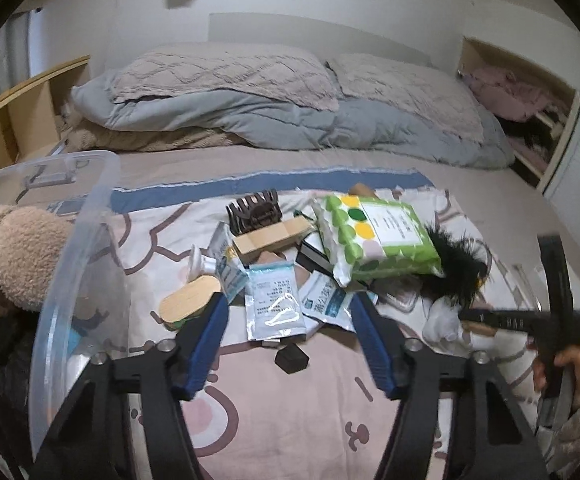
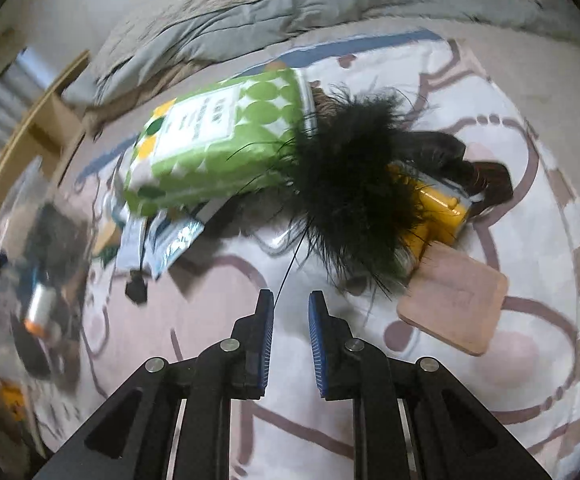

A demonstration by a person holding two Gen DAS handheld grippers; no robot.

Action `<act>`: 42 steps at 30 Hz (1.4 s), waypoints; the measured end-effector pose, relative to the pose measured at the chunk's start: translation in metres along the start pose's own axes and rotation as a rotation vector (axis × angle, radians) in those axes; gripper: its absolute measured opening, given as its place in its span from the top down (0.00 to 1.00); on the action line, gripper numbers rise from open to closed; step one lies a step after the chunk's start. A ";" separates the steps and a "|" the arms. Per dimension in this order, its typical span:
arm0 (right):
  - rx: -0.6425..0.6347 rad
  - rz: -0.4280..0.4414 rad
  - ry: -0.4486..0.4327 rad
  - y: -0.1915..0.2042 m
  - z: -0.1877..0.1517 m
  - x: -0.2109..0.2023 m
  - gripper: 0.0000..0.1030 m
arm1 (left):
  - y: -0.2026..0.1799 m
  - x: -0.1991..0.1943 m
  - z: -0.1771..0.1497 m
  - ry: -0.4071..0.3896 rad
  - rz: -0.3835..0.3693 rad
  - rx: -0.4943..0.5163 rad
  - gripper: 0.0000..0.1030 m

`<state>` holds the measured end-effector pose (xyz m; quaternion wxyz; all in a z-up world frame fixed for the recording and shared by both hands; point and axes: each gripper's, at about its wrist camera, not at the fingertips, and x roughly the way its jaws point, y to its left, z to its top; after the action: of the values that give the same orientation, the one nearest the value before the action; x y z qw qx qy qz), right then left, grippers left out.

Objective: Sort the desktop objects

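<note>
Though crumpled, green-dotted wipes pack (image 1: 377, 236).

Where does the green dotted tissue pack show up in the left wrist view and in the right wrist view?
Left wrist view: green dotted tissue pack right of centre, atop the pile.
Right wrist view: the pack upper left of centre, tilted.
Shared landmark: black feather tuft, at the pack's right end in both.
</note>
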<state>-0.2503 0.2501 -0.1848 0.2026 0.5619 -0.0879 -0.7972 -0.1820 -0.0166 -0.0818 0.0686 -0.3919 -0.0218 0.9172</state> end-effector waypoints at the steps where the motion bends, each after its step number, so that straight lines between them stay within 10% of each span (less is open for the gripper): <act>1: 0.018 0.007 0.000 -0.001 0.000 0.001 0.82 | -0.001 0.003 -0.001 0.008 -0.003 0.006 0.44; 5: -0.004 -0.058 -0.037 0.005 0.002 0.003 0.32 | 0.000 0.017 -0.004 0.046 -0.011 0.002 0.50; 18: 0.012 -0.129 0.072 -0.010 0.001 0.044 0.34 | 0.008 0.071 -0.027 0.198 -0.028 -0.031 0.57; 20: -0.004 -0.101 0.085 -0.010 0.000 0.046 0.55 | 0.005 0.075 -0.029 0.211 -0.035 -0.016 0.57; 26: -0.155 -0.088 0.074 0.010 -0.004 0.039 0.68 | -0.003 0.079 -0.034 0.216 -0.042 0.022 0.57; 42: -0.360 0.157 0.204 0.064 -0.042 0.010 0.78 | -0.008 0.087 -0.042 0.236 -0.043 0.026 0.57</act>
<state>-0.1999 0.1921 -0.1849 0.3689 0.5859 0.0331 -0.7208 -0.2101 0.0032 -0.1721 0.0955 -0.4958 -0.0102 0.8631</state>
